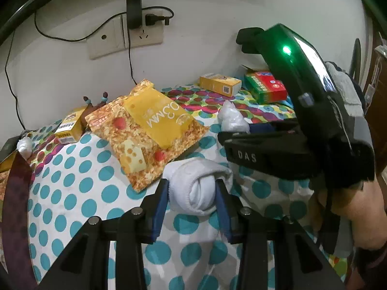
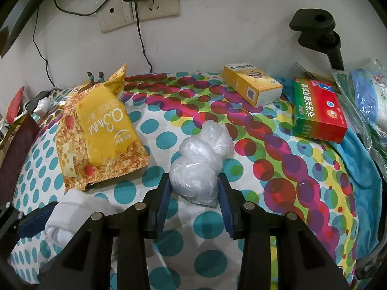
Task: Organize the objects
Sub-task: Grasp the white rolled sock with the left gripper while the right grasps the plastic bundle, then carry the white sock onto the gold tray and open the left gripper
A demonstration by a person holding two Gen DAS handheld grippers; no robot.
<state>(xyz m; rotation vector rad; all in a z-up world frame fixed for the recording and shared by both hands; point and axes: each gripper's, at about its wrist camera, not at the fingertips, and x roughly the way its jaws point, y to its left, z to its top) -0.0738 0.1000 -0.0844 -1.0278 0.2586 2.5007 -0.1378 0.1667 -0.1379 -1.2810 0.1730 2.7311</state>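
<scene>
A rolled white sock (image 1: 200,193) lies on the dotted sheet (image 1: 72,193). My left gripper (image 1: 192,183) is shut on it, its blue pads pressing both sides of the roll. A crumpled clear plastic bag bundle (image 2: 196,166) rests on the sheet, and my right gripper (image 2: 194,177) is shut on it, a pad against each side. In the left wrist view the right gripper (image 1: 241,133) comes in from the right, with the bundle (image 1: 233,118) at its tips. The sock (image 2: 70,215) and a left pad (image 2: 36,215) show at the lower left of the right wrist view.
A yellow snack bag (image 2: 101,130) lies left of centre. A yellow box (image 2: 254,87), a red-green medicine box (image 2: 319,113), a blue cloth (image 2: 362,157) and plastic packets (image 2: 370,96) sit at the back right. A small yellow box (image 1: 70,128) is far left. Plugged wall sockets (image 1: 125,36) hang behind.
</scene>
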